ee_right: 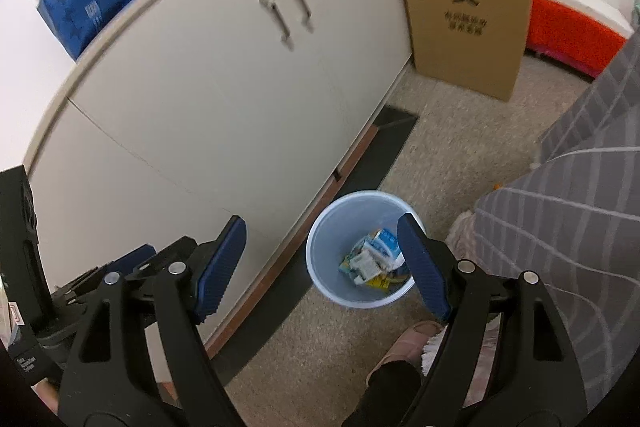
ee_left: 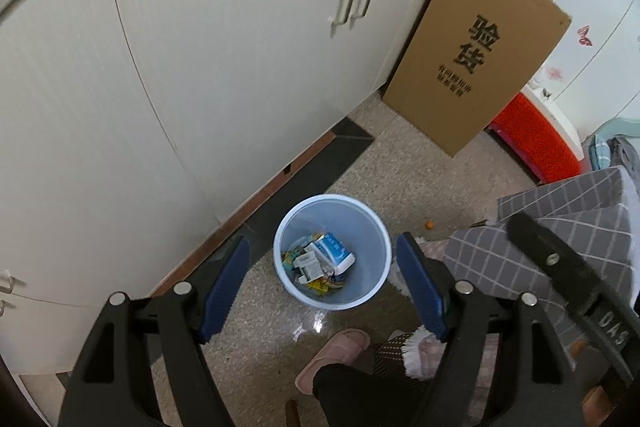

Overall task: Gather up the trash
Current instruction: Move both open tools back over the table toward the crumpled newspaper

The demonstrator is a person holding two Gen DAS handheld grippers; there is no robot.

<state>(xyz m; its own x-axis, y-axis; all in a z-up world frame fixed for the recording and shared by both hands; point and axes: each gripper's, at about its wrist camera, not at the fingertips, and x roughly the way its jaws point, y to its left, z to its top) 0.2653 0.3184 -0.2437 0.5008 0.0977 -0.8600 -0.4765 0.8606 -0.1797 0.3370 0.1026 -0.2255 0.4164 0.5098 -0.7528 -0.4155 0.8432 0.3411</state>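
A pale blue waste bin (ee_left: 370,223) stands on the speckled floor beside the white cabinet; the right wrist view shows the bin (ee_right: 332,227) too. Several crumpled packets and a blue-and-white carton (ee_left: 334,253) lie at its bottom, and the same trash (ee_right: 374,261) shows in the right wrist view. My left gripper (ee_left: 322,259) hovers above the bin, open, with nothing between its blue pads (ee_left: 224,291). My right gripper (ee_right: 320,243) is likewise open and empty above the bin, its right pad (ee_right: 424,267) overlapping the bin's rim. The right gripper's black arm (ee_left: 568,279) crosses the left view.
White cabinet doors (ee_left: 200,67) with paired handles fill the left. A tall cardboard box (ee_left: 476,55) leans at the cabinet's end, with a red bin (ee_left: 536,139) behind it. Grey checked bedding (ee_left: 560,227) hangs at right. A person's pink slipper (ee_left: 332,351) is below the bin.
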